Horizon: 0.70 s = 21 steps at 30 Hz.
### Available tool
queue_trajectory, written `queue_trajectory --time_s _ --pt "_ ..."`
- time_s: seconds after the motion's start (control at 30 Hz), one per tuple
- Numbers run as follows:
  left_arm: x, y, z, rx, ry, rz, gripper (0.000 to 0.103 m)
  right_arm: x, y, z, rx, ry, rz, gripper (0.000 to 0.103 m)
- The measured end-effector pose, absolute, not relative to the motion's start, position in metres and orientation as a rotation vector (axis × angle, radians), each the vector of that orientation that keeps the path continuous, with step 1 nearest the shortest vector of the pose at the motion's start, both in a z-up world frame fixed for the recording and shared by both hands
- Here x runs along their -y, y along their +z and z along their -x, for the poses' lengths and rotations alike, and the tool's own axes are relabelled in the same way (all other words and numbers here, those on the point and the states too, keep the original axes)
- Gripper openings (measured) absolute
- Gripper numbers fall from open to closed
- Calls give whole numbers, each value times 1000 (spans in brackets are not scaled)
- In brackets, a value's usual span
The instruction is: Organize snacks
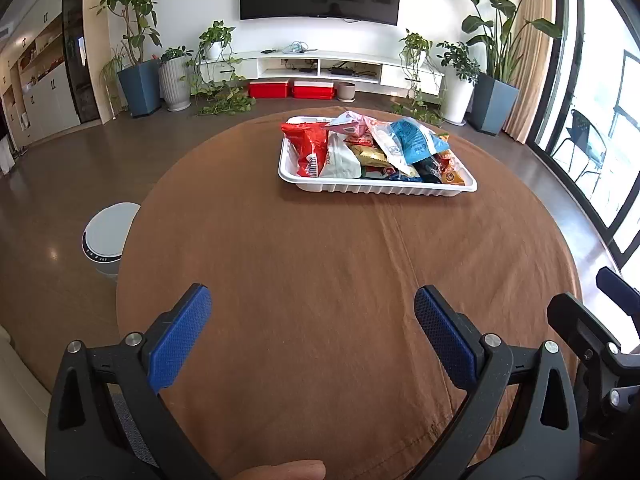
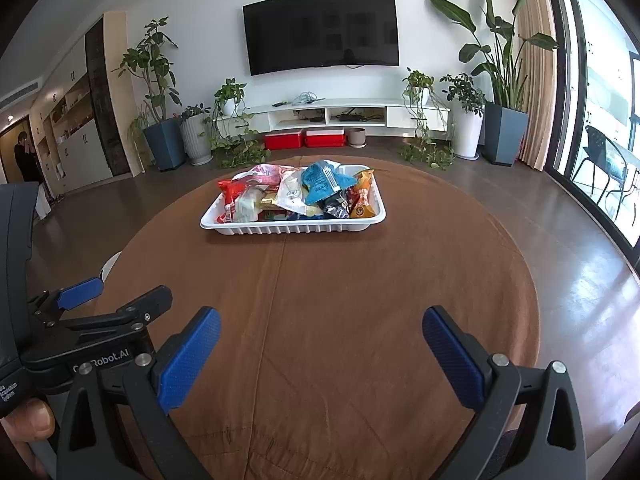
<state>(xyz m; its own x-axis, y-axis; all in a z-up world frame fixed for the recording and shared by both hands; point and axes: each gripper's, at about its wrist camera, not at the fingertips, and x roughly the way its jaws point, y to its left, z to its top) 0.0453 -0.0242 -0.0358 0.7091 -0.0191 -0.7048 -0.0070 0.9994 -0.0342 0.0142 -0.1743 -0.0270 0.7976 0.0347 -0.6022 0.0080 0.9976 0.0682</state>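
Fingers of both the left gripper point(image 1: 312, 318) and right gripper point(image 2: 320, 340) spread, empty, well short of the tray point(image 2: 294, 227); snacks point(image 2: 298, 196) apparently all trayed, next move likely withdrawal.

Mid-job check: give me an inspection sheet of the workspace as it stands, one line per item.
Surface: round table under a brown cloth, creased down the middle.
Job's things: white tray on the far half, heaped with snack packets; none lie on the cloth.
Clutter: nothing seen on the table.
Grippers: left gripper and right gripper both open, empty, above the near edge.
Cables: loose wires on the TV shelf.
Surroundings: wall TV, potted plants, two red boxes, white bin on the floor.
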Motion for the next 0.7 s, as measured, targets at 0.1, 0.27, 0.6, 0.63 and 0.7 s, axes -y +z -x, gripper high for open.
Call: queue_trajectory --time_s 0.1,0.27,0.6,0.63,0.7 --pt "24 -38 -45 -786 -8 35 103 174 -27 -14 -653 17 -65 103" --pt "25 -39 -45 -787 -9 33 103 173 -27 -15 -660 15 -62 103" --pt "25 -41 -46 -791 -13 34 103 174 -28 -17 -674 12 -64 103" --pt "25 -41 -46 -791 -13 34 103 174 -28 -17 -673 12 -63 103" --pt "26 -40 -45 -791 -15 33 103 174 -28 -17 -674 12 -64 103"
